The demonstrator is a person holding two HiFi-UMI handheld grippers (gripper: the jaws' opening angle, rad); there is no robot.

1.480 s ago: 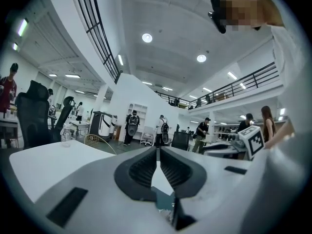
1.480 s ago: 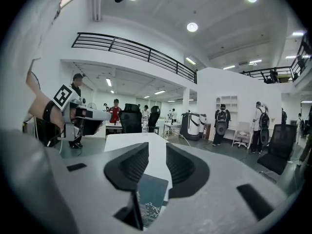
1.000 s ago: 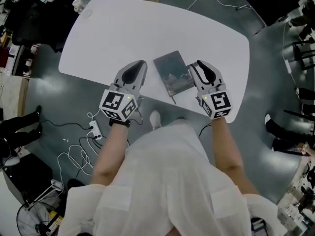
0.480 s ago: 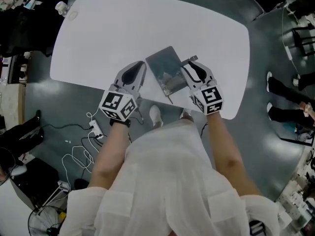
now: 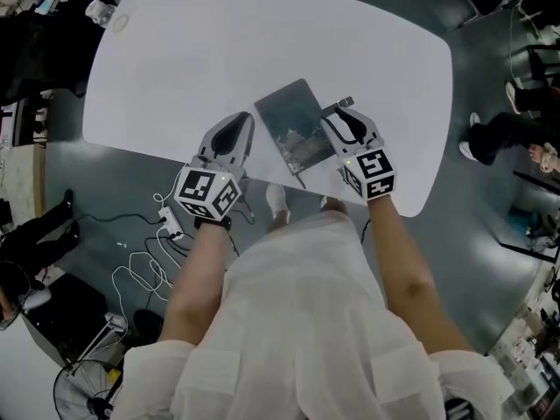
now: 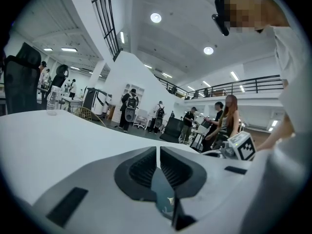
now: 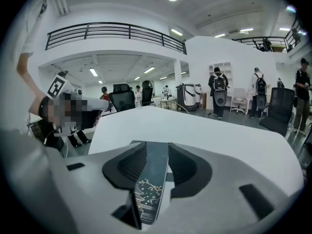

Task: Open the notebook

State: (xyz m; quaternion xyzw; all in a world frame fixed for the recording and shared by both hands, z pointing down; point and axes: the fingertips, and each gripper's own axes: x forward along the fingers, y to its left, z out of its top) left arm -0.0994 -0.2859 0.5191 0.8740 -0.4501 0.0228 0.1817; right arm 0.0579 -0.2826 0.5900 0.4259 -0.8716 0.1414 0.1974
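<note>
A closed notebook (image 5: pixel 293 129) with a dark teal illustrated cover lies on the white table (image 5: pixel 219 51) near its front edge. My right gripper (image 5: pixel 335 110) is at the notebook's right edge. Its jaws are opening. In the right gripper view the notebook (image 7: pixel 152 179) fills most of the gap of the right gripper (image 7: pixel 155 147), with white showing beside it, so the pads do not press it. My left gripper (image 5: pixel 246 116) rests just left of the notebook. In its own view the left gripper (image 6: pixel 158 150) has its tips together and nothing clearly held.
A clear bottle (image 5: pixel 98 11) stands at the table's far left corner. Cables and a power strip (image 5: pixel 144 269) lie on the floor under the front left edge. Several people (image 6: pixel 222 123) and office chairs (image 7: pixel 280 111) stand beyond the table.
Both grippers have sunk toward the table. The right one has moved in to the notebook's right edge and its jaws have widened. The left one stays shut beside the notebook.
</note>
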